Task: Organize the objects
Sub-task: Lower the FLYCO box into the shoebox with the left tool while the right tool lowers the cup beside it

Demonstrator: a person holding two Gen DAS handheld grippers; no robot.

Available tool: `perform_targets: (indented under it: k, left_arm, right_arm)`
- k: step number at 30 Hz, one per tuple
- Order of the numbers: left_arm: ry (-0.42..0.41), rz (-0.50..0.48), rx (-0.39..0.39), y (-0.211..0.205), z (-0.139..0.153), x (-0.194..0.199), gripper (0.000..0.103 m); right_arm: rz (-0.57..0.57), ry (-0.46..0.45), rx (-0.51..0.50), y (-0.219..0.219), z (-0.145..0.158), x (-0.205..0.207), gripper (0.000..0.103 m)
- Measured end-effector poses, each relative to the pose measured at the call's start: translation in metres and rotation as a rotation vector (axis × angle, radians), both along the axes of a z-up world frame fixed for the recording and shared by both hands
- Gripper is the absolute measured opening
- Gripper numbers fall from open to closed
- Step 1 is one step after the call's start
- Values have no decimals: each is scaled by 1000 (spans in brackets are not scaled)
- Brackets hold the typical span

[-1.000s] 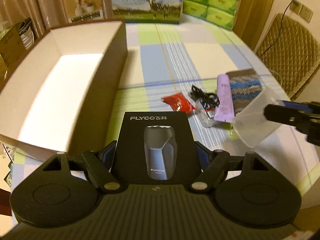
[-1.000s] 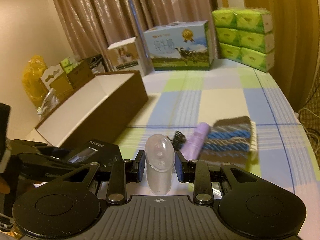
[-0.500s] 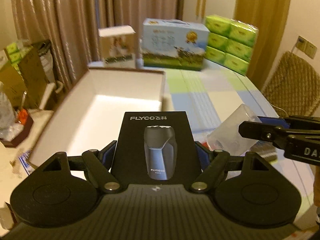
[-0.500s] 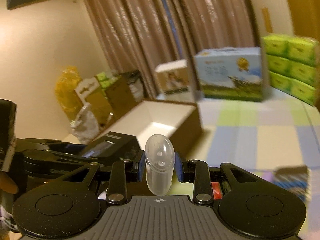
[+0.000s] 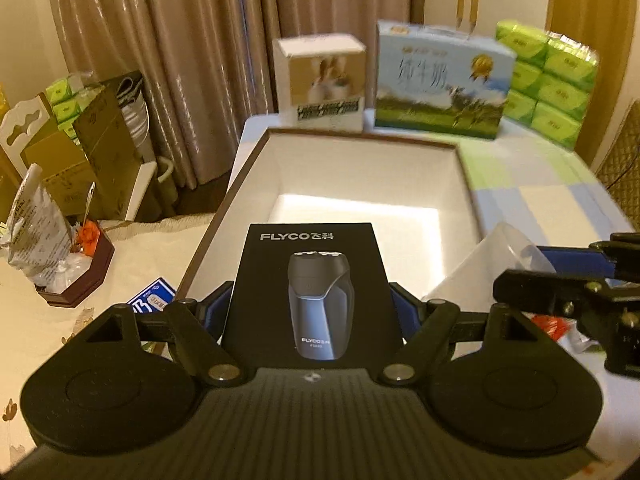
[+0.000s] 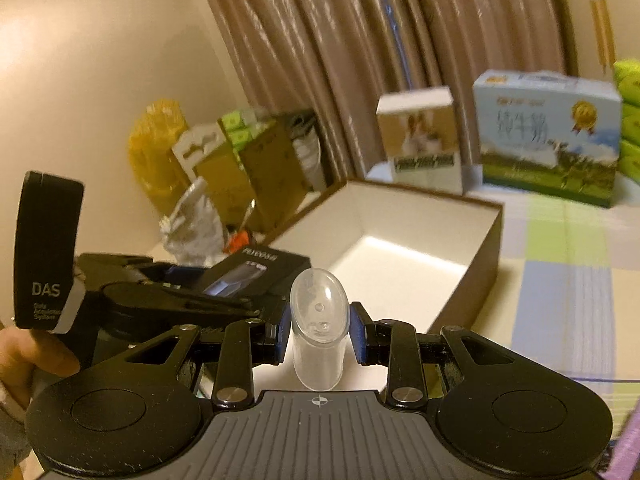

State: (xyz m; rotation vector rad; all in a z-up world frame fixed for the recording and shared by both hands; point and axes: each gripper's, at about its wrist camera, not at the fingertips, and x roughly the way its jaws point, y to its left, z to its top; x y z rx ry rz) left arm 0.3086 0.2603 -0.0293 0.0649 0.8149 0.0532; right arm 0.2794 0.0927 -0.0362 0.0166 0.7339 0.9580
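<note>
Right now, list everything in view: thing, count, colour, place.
shaver box: one, black, held between the left jaws over the near end of the open box
clear cup: one, transparent, held between the right jaws
open box: one, brown outside, white inside, nothing in it, on the table
checked tablecloth: one, pale blue, green and cream, right of the open box
milk carton: one, blue, behind the open box
small carton: one, white and tan, beside the milk carton
tissue packs: a stack, green, far right
curtain: brown, behind
left gripper: one, black
right gripper: one, black
hand: one, on the left gripper's handle
</note>
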Motion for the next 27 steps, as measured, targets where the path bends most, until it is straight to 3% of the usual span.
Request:
perform_targets:
  k: [9,17,19,21,27]
  left_arm:
    - [113,-47,-7,23,-55,21,77]
    - [117,-71,-15,32,-51,14,76]
    - [117,-64,-21,35,-47,11,77]
    - [124,-62,-23,37,-43,6,82]
    - [160,-42,-28,40,-33,-11,83]
  right_arm:
    - [13,58,-129,27,-38,6,28]
    - [11,43,-172,37,-49,8,28]
    - [10,28,-160,37,-48,5,32]
    - [3,11,-161,38,-45,1,54]
    - [17,-30,-174,31,-35,-17,61]
